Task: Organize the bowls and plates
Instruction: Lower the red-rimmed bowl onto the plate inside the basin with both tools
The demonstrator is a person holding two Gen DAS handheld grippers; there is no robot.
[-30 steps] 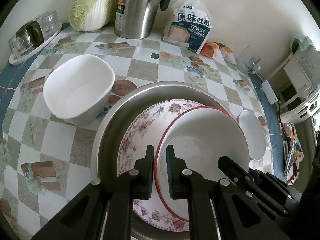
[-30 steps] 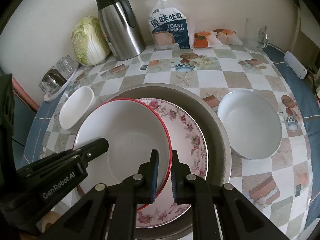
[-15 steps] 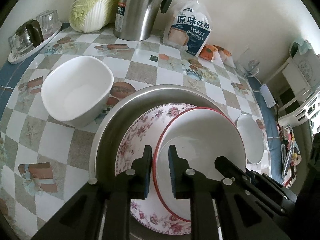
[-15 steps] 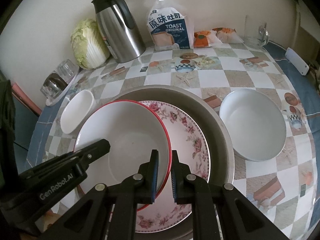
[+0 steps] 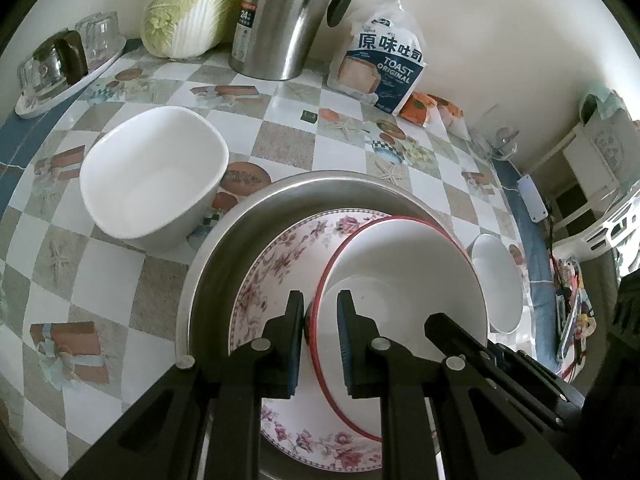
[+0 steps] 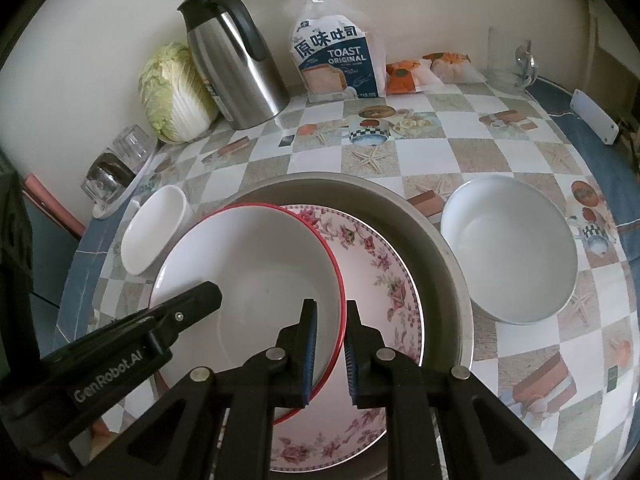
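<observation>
both claws straddle the rim of the red-rimmed bowl (image 5: 404,280), one on each side, probably because it is wide and steadier carried by two. the left claw (image 5: 320,340) is narrow, its outer pad against the rim and a gap at the inner one. the right claw (image 6: 330,350) is narrow too and just now opening, rim between its pads with a gap outside, so the bowl may be being set down. it sits on a floral plate (image 6: 384,276) inside a steel basin (image 6: 436,236) on the table (image 6: 400,156). beyond the claws, a bread bag (image 6: 338,62) reads "toast original"; the left claw's arm says "genrobot.ai".
</observation>
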